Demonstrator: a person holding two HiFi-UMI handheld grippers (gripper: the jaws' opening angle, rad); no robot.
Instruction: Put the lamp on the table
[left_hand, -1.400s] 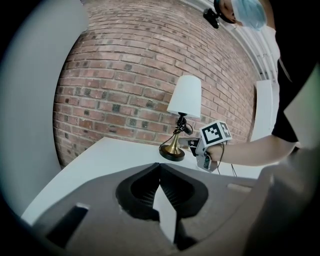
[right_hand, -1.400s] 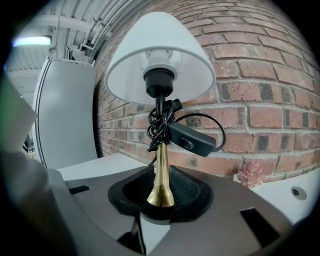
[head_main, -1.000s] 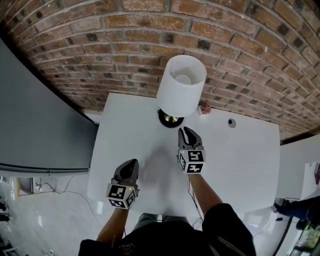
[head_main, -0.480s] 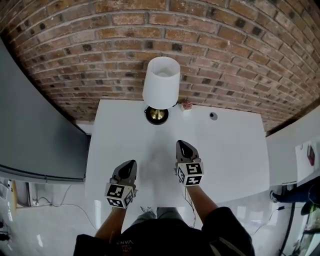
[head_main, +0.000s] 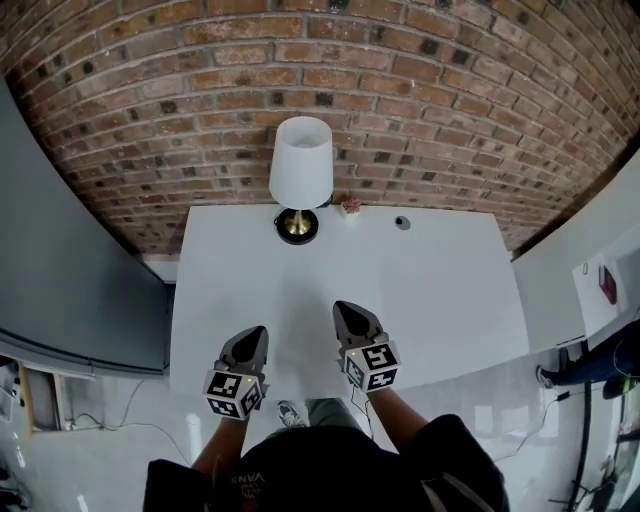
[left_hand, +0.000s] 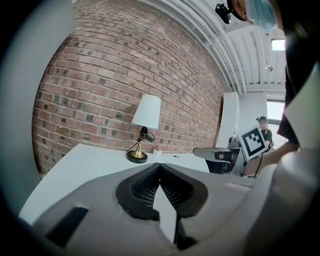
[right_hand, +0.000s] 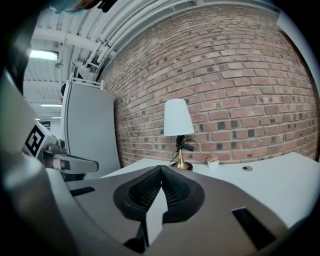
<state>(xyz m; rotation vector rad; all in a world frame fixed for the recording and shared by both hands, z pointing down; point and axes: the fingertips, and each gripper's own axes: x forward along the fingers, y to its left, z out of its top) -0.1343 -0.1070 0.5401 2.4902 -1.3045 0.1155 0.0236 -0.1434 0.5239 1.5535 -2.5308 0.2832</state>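
Your left gripper (head_main: 254, 333) and right gripper (head_main: 344, 309), both closed and empty, sit well short of the lamp (head_main: 300, 175). Only the gripper views show its cord (right_hand: 188, 145).

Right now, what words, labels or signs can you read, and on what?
"VAN" plus an unclear letter: on the person's dark top.
The cubes on the left gripper and right gripper: square patterns, no letters.
A red patch on the white wall, right: too small to read.
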